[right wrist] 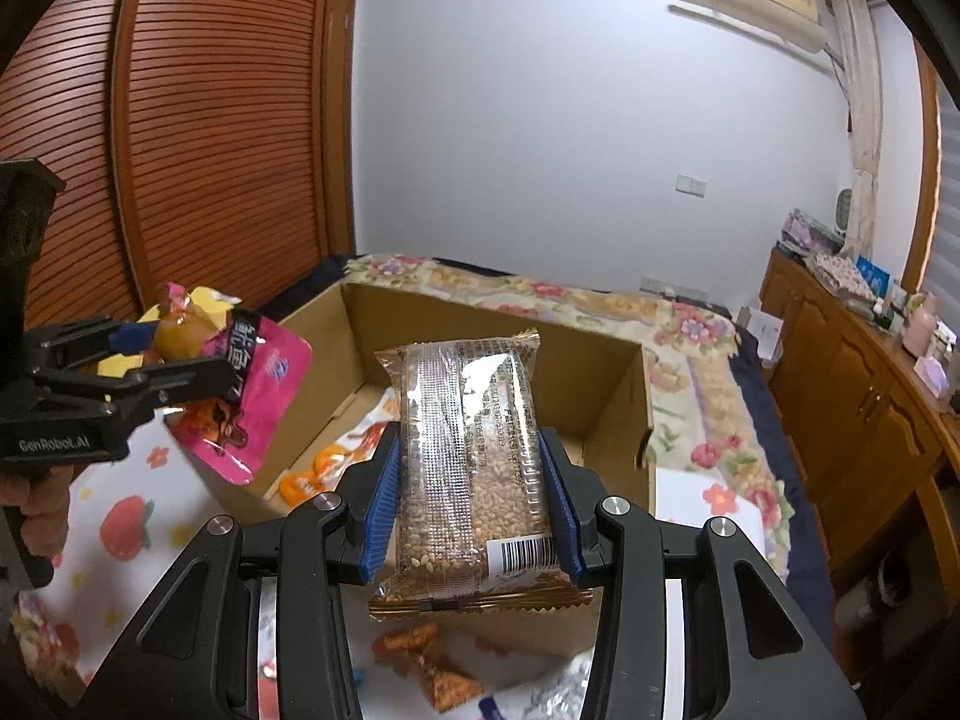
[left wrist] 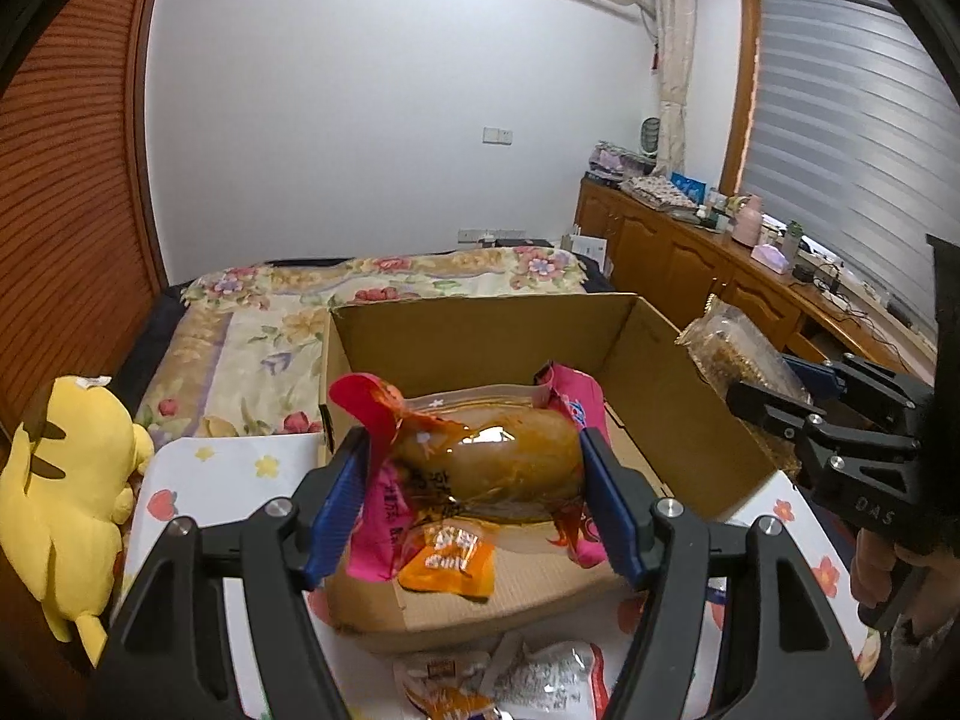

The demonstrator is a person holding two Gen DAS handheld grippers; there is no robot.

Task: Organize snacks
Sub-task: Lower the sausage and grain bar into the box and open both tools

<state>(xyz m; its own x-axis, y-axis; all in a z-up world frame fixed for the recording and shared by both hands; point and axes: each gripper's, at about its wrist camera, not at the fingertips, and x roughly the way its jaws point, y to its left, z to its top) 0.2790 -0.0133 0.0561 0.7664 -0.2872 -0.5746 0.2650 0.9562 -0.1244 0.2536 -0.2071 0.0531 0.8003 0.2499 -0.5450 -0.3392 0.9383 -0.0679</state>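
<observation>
Left claw [left wrist: 474,498]: clamped across the pink pouch [left wrist: 480,462], held over the near end of the box [left wrist: 480,324].
Right claw [right wrist: 474,504]: clamped on the sides of the sesame bar [right wrist: 474,456], long axis pointing ahead into the box.
Drop: the box floor lies below and ahead of both; the left looks nearer.
In the way: an orange packet [left wrist: 447,564] already on the floor; near wall low.
Around: more packets [left wrist: 540,684] on the tabletop, yellow plush [left wrist: 66,492] left.

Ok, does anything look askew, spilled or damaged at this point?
Nothing looks spilled or torn. The left tongs hold a pink chicken-leg pouch over the cardboard box, the right tongs a sesame bar pack. A few packets lie loose in front of the box.
</observation>
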